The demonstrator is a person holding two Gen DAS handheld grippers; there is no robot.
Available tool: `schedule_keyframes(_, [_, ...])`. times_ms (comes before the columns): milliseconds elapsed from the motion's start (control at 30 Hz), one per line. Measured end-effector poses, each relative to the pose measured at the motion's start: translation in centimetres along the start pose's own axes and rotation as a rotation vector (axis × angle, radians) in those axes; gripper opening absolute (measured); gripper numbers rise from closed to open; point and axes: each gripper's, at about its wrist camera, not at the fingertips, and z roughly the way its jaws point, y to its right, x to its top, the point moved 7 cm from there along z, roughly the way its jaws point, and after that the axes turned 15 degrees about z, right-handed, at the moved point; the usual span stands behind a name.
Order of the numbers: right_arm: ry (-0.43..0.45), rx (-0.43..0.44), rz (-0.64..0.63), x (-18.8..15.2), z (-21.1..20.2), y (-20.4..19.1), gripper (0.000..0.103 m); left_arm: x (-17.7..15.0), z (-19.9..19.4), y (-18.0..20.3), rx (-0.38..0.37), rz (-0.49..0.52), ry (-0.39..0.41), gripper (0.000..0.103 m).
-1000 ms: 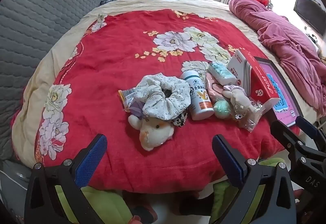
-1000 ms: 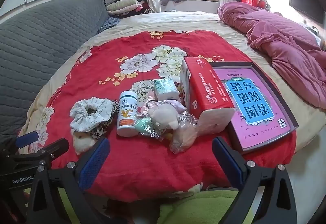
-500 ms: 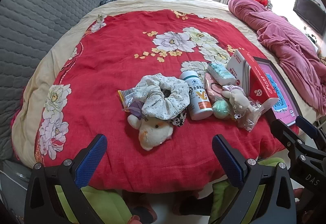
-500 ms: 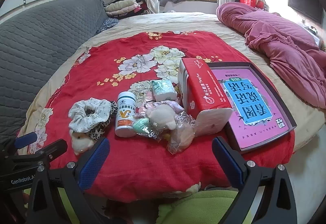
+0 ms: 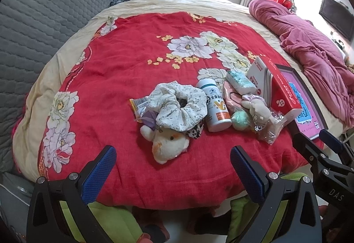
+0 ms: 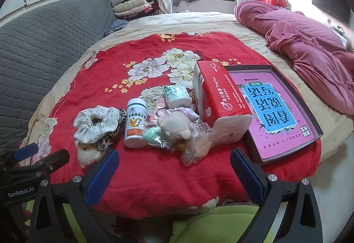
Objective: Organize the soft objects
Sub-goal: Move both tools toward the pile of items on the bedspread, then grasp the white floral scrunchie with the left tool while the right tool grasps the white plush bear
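Two grippers, left gripper (image 5: 173, 162) and right gripper (image 6: 174, 165), spread empty; floral scrunchie (image 5: 177, 107) (soft, light) compresses best pinched across its ring.

White floral scrunchie (image 5: 177, 108), lying flat atop a leopard-print scrunchie (image 5: 195, 131) and a cream plush toy (image 5: 169, 146) lying on its side. Beige plush toy (image 6: 176, 124), resting beside a mint-green ball (image 5: 241, 120) in clear wrapping.

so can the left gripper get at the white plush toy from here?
Probably yes. The left gripper is open, and the plush toy lies nearest on the red blanket with nothing between. Only the scrunchie overlaps its far side.
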Motion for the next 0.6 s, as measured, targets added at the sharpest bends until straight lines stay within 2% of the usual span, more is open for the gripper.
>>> schedule_keyframes(333, [-0.011, 0.002, 0.008, -0.2, 0.5, 0.1, 0.101, 0.1, 0.5, -1.1, -0.006, -0.026, 0.008, 0.103])
schedule_keyframes(600, [-0.027, -0.013, 0.032, -0.3, 1.9, 1.2, 0.101, 0.9, 3.8, -2.3, -0.033, -0.04, -0.032, 0.103])
